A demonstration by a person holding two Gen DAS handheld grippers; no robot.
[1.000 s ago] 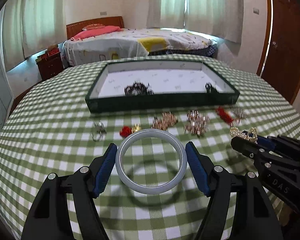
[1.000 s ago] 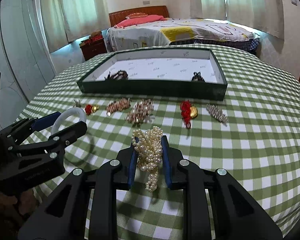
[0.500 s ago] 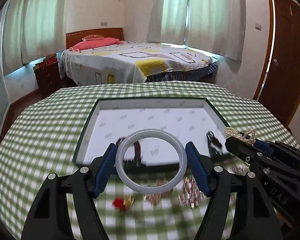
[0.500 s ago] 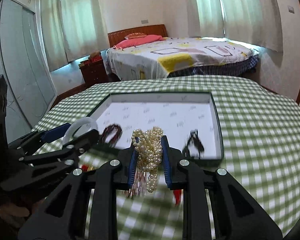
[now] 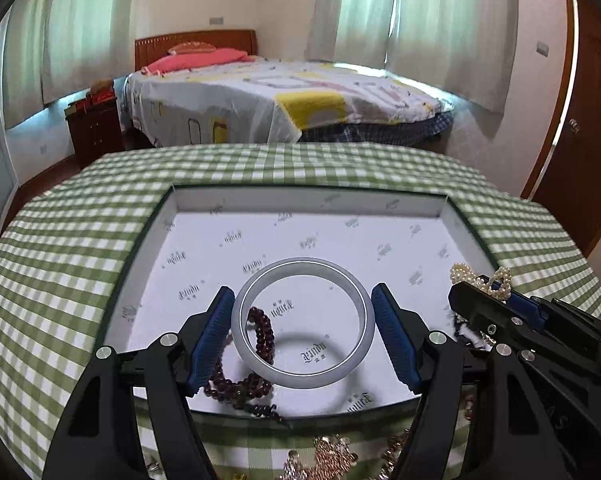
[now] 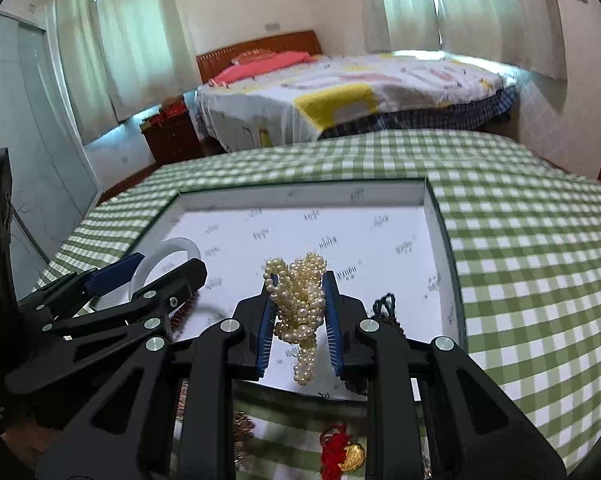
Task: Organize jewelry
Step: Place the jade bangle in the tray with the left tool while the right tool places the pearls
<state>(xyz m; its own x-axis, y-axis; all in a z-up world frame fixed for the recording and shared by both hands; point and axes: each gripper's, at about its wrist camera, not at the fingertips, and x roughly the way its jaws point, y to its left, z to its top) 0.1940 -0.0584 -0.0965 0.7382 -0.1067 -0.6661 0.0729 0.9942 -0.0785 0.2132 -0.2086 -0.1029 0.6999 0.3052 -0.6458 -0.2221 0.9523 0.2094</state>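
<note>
My left gripper (image 5: 302,332) is shut on a pale grey bangle (image 5: 260,364) and holds it above the near part of the green-edged tray (image 5: 148,220) with a white printed floor. A dark red bead bracelet (image 5: 236,390) lies in the tray under it. My right gripper (image 6: 298,312) is shut on a bunch of white pearls (image 6: 300,300), held over the tray's (image 6: 444,232) near edge; it also shows in the left wrist view (image 5: 496,292). A dark ornament (image 6: 384,306) lies in the tray beside the right gripper.
Gold and pink pieces (image 5: 332,460) lie on the green checked tablecloth (image 5: 60,264) in front of the tray. A red and gold charm (image 6: 342,452) lies there too. A bed (image 5: 284,96) and a wooden nightstand (image 5: 94,128) stand behind the table.
Both grippers have risen from the tablecloth and moved forward over the tray, each keeping its load. The loose jewelry on the cloth now lies below and behind the fingertips.
</note>
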